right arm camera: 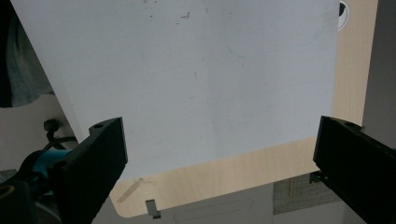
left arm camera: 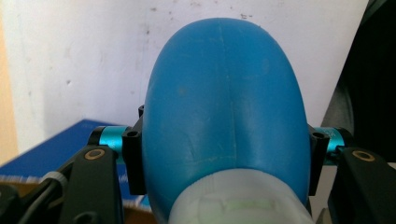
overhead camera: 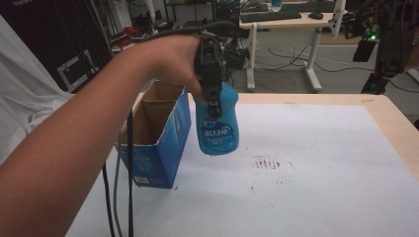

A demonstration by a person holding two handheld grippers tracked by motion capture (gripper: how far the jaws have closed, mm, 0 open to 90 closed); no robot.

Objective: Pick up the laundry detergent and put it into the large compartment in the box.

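The left gripper (overhead camera: 213,101) squeezes a blue bottle (overhead camera: 217,126) tight between its black jaws — the bottle hangs in the air near the middle of the high view. Just left of it sits an open blue box (overhead camera: 158,143) on the white table (overhead camera: 321,163). The right gripper (right arm camera: 219,158) has its jaws wide apart — nothing between them.

A lab; desk (overhead camera: 291,22) with keyboard (overhead camera: 271,16) (cables (overhead camera: 296,59) across floor).

Open blue cardboard box (overhead camera: 158,133) stands on the white table mat (overhead camera: 316,168), left side. Brown smudges (overhead camera: 269,163) mark the mat near centre. Light wooden table edge (overhead camera: 395,118) borders the mat. White desk (overhead camera: 281,22) stands behind.
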